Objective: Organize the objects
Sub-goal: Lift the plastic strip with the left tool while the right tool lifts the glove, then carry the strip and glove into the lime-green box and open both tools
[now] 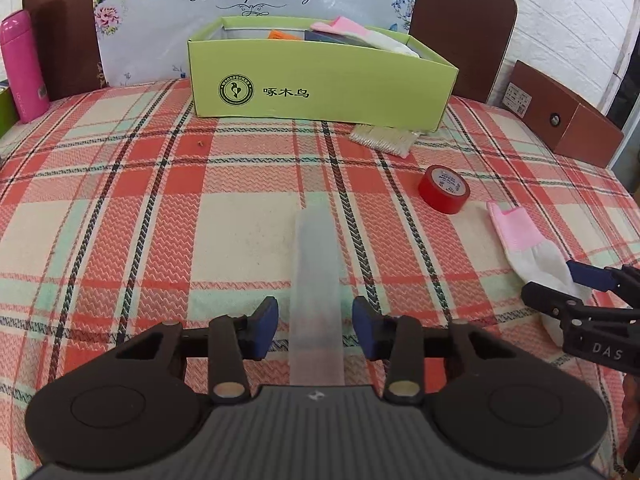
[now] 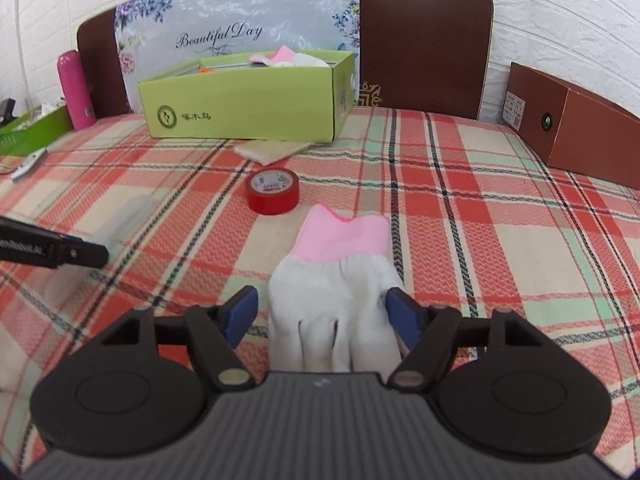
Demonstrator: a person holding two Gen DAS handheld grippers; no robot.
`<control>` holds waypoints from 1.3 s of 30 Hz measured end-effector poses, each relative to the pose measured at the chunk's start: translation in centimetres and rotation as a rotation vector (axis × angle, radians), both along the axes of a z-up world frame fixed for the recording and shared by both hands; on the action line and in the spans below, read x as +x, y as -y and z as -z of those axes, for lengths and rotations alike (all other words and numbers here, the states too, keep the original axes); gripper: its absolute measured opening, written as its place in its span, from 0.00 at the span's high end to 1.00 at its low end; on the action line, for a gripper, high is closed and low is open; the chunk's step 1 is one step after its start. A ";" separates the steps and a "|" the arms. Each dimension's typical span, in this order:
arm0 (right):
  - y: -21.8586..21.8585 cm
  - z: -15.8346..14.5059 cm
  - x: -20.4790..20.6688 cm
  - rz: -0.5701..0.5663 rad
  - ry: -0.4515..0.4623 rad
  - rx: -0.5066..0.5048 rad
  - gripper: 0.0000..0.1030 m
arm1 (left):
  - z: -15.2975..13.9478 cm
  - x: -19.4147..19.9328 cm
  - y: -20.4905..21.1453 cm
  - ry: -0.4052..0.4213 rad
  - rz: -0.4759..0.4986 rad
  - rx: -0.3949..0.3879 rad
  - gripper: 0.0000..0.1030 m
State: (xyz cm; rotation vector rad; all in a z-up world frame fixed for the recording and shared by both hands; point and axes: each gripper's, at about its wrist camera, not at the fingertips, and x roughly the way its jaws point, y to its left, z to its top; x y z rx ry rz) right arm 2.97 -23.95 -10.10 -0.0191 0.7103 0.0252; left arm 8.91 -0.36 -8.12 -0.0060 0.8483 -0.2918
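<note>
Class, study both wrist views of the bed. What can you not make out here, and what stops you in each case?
- Contents of the green box: left wrist view, its front wall hides all but a glove and orange corner.
- Fingertips of the white glove: right wrist view, hidden under the right gripper.
- Print on the red tape roll: too small.
- Near end of the translucent strip: hidden under the left gripper.

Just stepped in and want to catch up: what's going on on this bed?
A person is tidying with two handheld grippers. The left gripper is open around a translucent strip, and the right gripper is open around a white glove with a pink cuff. Neither is gripped yet. A red tape roll lies loose; the green box already holds a matching glove.
</note>
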 end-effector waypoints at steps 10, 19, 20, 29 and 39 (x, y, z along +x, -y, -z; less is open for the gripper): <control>-0.5 0.9 0.4 -0.013 0.005 -0.017 0.78 | 0.3 0.1 0.0 0.015 0.005 0.003 0.57; -1.7 -1.5 -0.9 -0.087 0.051 0.086 0.87 | -0.4 -0.6 -1.2 0.020 -0.018 -0.068 0.72; -1.9 -2.0 -0.9 -0.098 0.060 0.093 0.87 | -0.6 -0.8 -1.3 0.028 -0.019 -0.072 0.72; -2.9 -6.3 -0.1 -0.160 0.154 0.145 0.87 | -6.3 -1.1 -2.3 0.148 -0.001 -0.162 0.72; -4.5 -11.5 6.7 -0.259 0.265 0.121 0.87 | -12.7 3.7 -1.9 0.296 -0.006 -0.154 0.72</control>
